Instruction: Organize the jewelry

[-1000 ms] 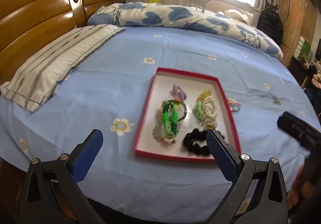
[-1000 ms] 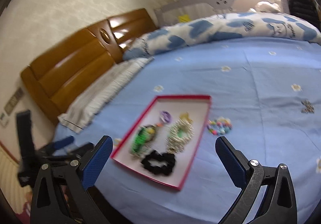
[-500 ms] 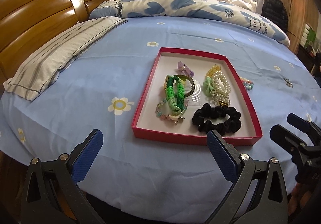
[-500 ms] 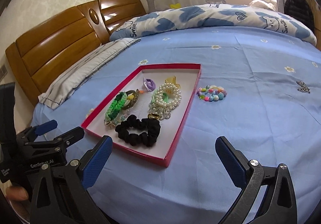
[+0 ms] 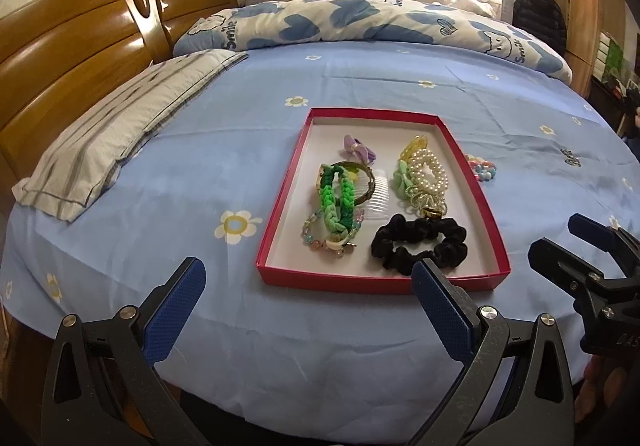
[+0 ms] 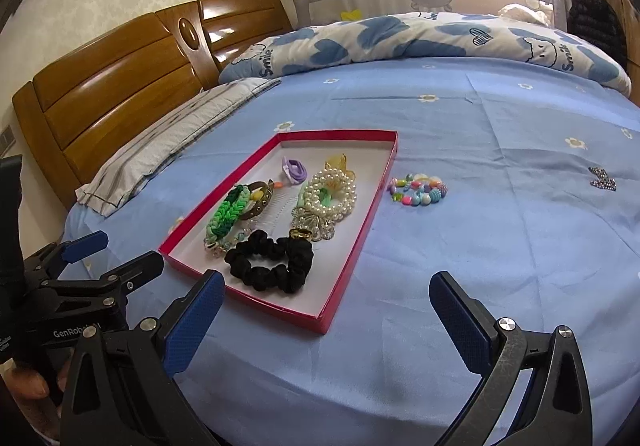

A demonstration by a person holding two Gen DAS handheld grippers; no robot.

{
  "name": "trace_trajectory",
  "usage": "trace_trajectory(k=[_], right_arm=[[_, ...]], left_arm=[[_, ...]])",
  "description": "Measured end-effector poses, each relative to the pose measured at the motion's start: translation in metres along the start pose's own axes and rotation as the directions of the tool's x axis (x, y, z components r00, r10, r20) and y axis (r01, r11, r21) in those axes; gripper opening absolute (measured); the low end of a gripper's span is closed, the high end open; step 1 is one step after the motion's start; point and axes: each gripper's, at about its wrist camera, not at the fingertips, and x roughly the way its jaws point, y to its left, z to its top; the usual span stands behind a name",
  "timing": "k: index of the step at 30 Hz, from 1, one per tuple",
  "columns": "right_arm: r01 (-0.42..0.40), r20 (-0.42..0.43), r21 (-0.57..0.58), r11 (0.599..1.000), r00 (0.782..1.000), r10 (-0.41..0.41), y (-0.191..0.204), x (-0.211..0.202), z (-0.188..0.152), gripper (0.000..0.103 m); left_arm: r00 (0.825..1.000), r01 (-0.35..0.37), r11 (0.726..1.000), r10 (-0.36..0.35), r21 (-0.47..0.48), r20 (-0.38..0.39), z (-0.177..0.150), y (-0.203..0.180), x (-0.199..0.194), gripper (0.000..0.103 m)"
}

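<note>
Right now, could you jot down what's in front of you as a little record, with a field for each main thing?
surface: blue flowered bedsheet
tray: red-edged box, open, lying flat on the sheet
in tray: black scrunchie, pearl bracelet, green braided bracelet, purple hair tie, clear comb
outside tray: colourful bead bracelet beside its right edge; sparkly clip farther right
left gripper: open, empty
right gripper: open, empty
</note>
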Motion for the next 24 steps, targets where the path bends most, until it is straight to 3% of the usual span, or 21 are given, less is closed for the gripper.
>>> trace_trajectory(k=[24], right_arm=[[-0.018,0.005,-0.020,1.000,1.000,0.018,0.0092,-0.0029,0.0031,0.103]], left_arm=[[1.000,0.007,1.000,-0.006,-0.019,0.005,0.0032,0.0009,-0.0046,0.103]])
